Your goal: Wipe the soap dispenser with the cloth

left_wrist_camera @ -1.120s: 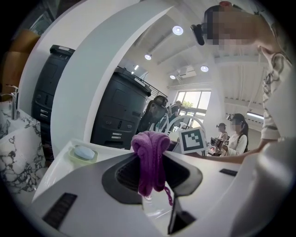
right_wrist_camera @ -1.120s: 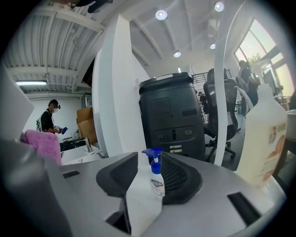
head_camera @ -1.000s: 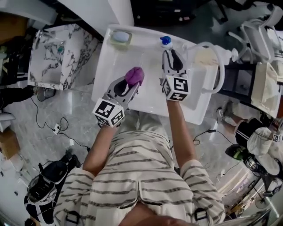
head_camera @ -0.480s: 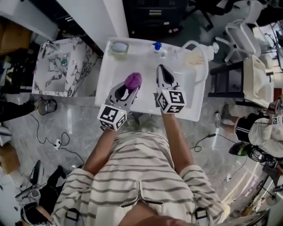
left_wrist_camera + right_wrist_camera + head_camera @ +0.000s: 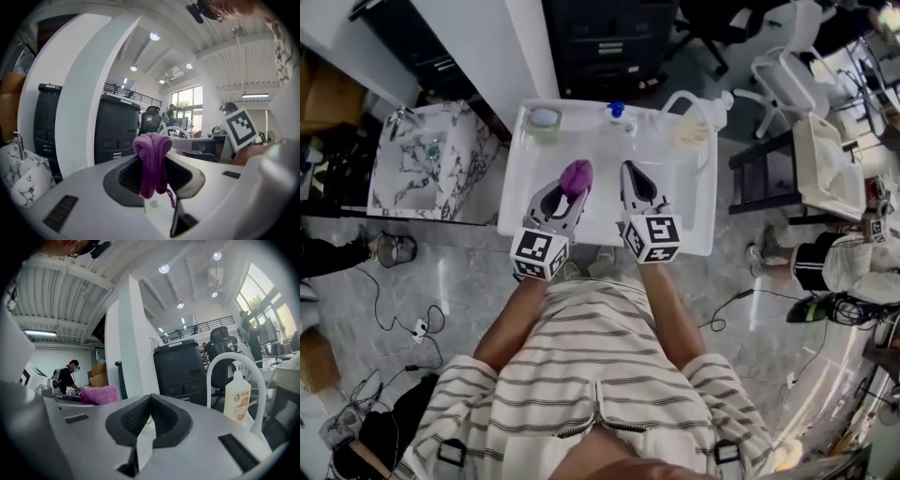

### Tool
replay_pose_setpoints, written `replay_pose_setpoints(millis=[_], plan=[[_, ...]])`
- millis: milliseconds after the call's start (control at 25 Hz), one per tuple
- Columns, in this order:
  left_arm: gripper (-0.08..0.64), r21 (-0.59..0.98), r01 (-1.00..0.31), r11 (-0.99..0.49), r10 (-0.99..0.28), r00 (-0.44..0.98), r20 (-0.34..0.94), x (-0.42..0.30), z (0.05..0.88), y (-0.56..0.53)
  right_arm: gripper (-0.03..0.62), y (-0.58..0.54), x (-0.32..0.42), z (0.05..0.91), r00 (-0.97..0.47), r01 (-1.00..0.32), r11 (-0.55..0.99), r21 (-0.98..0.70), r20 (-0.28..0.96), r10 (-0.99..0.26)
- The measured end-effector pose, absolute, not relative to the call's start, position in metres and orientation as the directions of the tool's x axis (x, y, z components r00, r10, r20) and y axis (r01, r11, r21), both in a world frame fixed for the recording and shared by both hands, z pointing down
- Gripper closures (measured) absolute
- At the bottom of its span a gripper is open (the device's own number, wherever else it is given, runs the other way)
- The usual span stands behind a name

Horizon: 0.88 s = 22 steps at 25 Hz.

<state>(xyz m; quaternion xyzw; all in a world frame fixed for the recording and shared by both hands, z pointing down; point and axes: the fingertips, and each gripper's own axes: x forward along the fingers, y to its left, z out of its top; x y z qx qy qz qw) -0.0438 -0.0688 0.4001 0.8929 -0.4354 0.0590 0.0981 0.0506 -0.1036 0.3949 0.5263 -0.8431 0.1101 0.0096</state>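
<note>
A small soap dispenser [image 5: 616,112] with a blue cap stands at the far edge of the white table [image 5: 534,159]. My left gripper [image 5: 571,190] is shut on a bunched purple cloth [image 5: 577,174], which hangs down between its jaws [image 5: 152,159]. My right gripper [image 5: 629,172] is shut and holds nothing; in its own view the pads [image 5: 151,404] meet. Both grippers hover over the near half of the table, well short of the dispenser. The cloth [image 5: 99,394] also shows at the left of the right gripper view.
A shallow dish [image 5: 545,119] sits at the table's far left. A white pump bottle with an orange label [image 5: 237,397] stands behind a white loop [image 5: 698,98] at the far right. A marbled basin [image 5: 422,155] is to the left, a black cabinet [image 5: 609,42] behind, a white chair [image 5: 830,169] to the right.
Both grippers have drawn back toward the person and risen. The right gripper left the blue-capped dispenser and its jaws closed. The purple cloth stayed in the left gripper.
</note>
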Motion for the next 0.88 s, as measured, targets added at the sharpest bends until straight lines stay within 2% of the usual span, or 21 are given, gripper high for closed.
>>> replay_pose_setpoints(millis=[880], plan=[[0.442, 0.113, -0.777, -0.619, -0.758, 0.629, 0.172, -0.037, 0.394, -0.054, 0.583, -0.056, 0.08, 0.385, -0.415, -0.904, 0.398, -0.157, 0.101, -0.904]])
